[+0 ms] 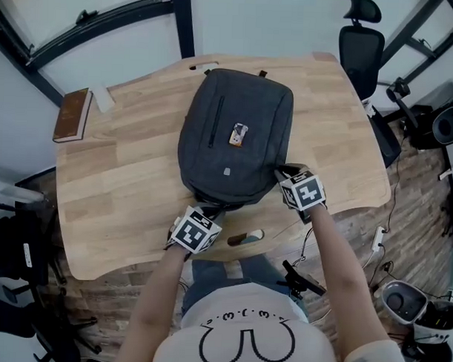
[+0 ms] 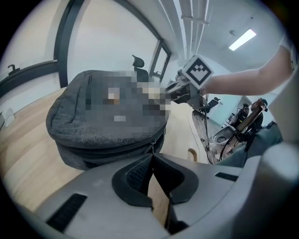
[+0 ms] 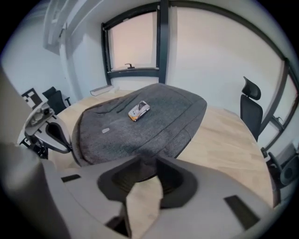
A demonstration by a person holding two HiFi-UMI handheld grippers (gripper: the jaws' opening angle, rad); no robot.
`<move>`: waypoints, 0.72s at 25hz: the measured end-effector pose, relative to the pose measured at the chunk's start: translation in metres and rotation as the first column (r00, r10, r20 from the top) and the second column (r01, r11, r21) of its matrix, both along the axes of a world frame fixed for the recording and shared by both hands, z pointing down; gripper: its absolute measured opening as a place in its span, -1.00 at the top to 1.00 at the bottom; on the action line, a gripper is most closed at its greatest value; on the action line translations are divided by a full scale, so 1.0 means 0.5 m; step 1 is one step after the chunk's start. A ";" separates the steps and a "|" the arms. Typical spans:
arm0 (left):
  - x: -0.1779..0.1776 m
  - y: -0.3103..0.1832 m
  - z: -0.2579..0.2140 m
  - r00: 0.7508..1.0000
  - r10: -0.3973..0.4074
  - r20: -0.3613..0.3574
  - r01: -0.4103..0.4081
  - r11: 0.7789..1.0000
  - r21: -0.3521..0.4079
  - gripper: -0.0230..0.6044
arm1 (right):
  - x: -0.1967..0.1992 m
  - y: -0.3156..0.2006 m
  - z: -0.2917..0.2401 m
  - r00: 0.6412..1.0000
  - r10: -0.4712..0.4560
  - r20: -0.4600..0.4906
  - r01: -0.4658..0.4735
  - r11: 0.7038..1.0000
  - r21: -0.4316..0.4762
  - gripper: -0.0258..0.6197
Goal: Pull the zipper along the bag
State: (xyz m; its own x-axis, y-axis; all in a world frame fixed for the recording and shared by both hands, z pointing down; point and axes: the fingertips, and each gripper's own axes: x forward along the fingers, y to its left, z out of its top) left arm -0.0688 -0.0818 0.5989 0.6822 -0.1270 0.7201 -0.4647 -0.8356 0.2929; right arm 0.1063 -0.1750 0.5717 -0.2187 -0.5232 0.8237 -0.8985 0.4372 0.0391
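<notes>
A dark grey backpack (image 1: 235, 132) lies flat on the wooden table (image 1: 123, 180), with a small orange-and-white tag (image 1: 238, 134) on top. At its near left edge my left gripper (image 1: 209, 211) is shut. In the left gripper view the tips (image 2: 152, 158) meet on the lower end of the zipper pull (image 2: 153, 148), which hangs from the bag's (image 2: 74, 121) side seam. My right gripper (image 1: 283, 174) is at the bag's near right edge. In its own view the jaws (image 3: 144, 161) stand slightly apart, with the bag's (image 3: 140, 126) shadowed rim at the tips.
A brown book (image 1: 71, 114) and a small white item (image 1: 103, 98) lie at the table's far left. A cable slot (image 1: 245, 236) is cut near the front edge. A black office chair (image 1: 361, 48) stands at the back right, with cables and gear on the floor (image 1: 408, 294).
</notes>
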 end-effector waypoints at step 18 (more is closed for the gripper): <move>0.016 0.011 -0.019 0.999 -0.028 -0.024 0.029 0.999 0.033 0.87 | -0.203 0.172 -0.074 0.802 -0.591 -0.086 0.596 0.800 0.066 -0.39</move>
